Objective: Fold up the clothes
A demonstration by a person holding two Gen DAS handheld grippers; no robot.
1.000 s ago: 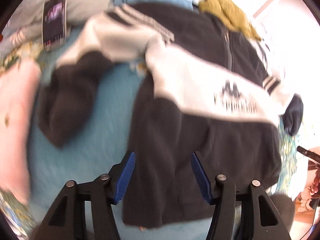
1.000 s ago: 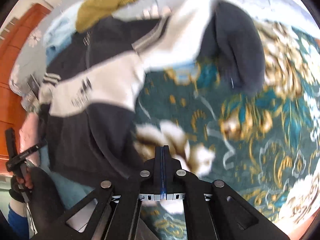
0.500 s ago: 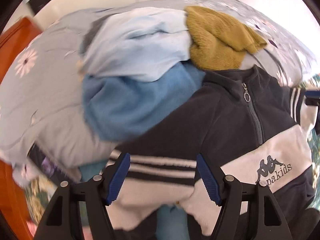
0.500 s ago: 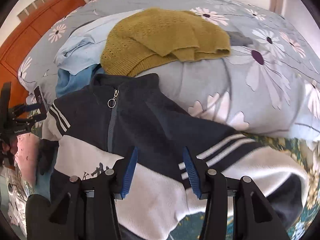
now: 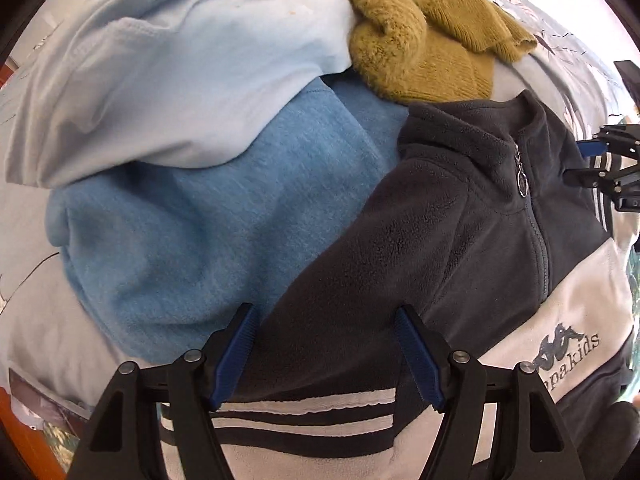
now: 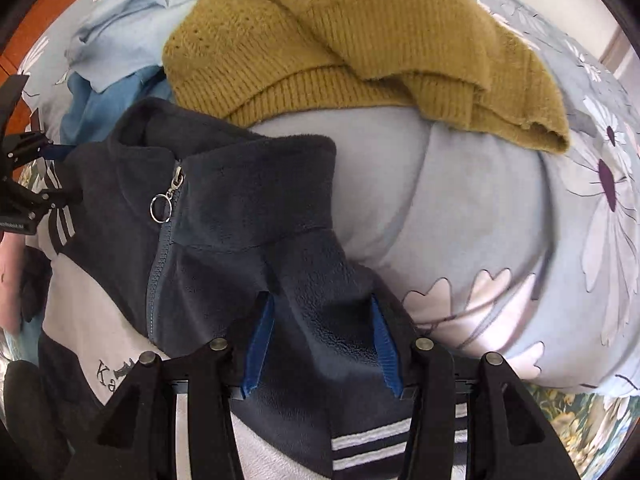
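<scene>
The left gripper (image 5: 326, 354) stands spread over the dark fleece jacket (image 5: 420, 248) — its shoulder lies between the blue pads, unpinched. The right gripper (image 6: 320, 344), parted too, straddles the other shoulder. Beyond the collar lie a mustard sweater (image 6: 340, 40) and blue garments (image 5: 192, 216).

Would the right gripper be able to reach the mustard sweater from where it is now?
Probably yes: the mustard sweater lies uncovered just beyond the dark fleece jacket, and the right gripper is open with nothing blocking.
</scene>
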